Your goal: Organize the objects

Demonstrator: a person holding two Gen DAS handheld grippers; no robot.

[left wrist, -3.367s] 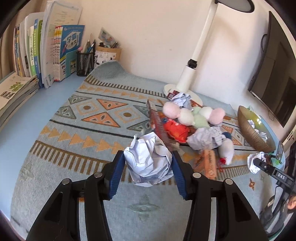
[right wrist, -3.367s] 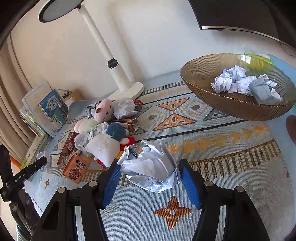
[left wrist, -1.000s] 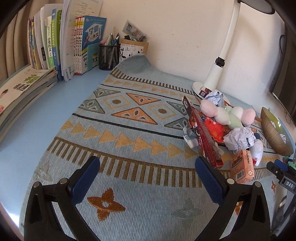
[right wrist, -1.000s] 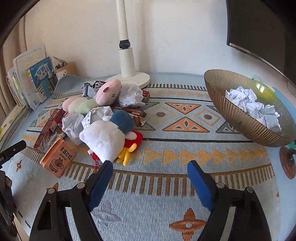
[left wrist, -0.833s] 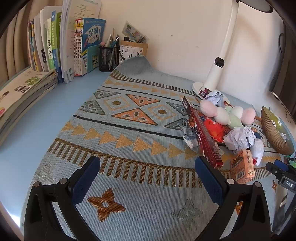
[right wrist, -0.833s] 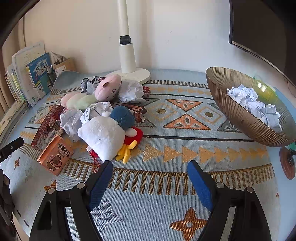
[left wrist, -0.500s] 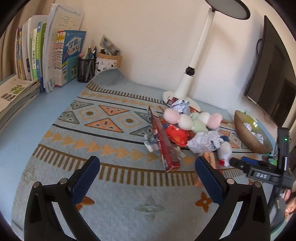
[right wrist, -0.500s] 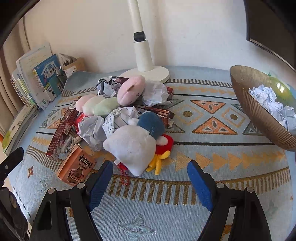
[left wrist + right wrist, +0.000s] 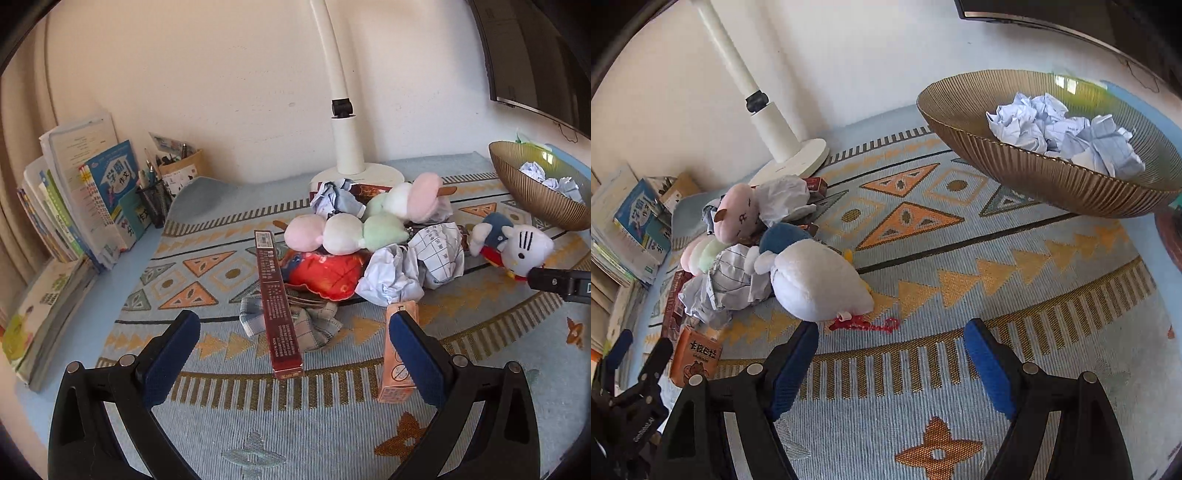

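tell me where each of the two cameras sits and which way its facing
Left wrist: rides the left gripper, angled down at the pile with the long red box; its open blue-padded fingers show.
Right wrist: rides the right gripper, angled down toward the white plush and gold bowl; its open fingers show.
Shared: white plush, gold bowl, lamp base, patterned mat.

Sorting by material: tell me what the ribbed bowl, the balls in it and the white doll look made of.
Ribbed bowl: probably amber glass or plastic, since light glows through its glossy fluted wall. Balls: crumpled paper, matte, sharp creases, printed grid lines. White doll: plush fabric, soft and fuzzy, with a rounded stuffed shape.
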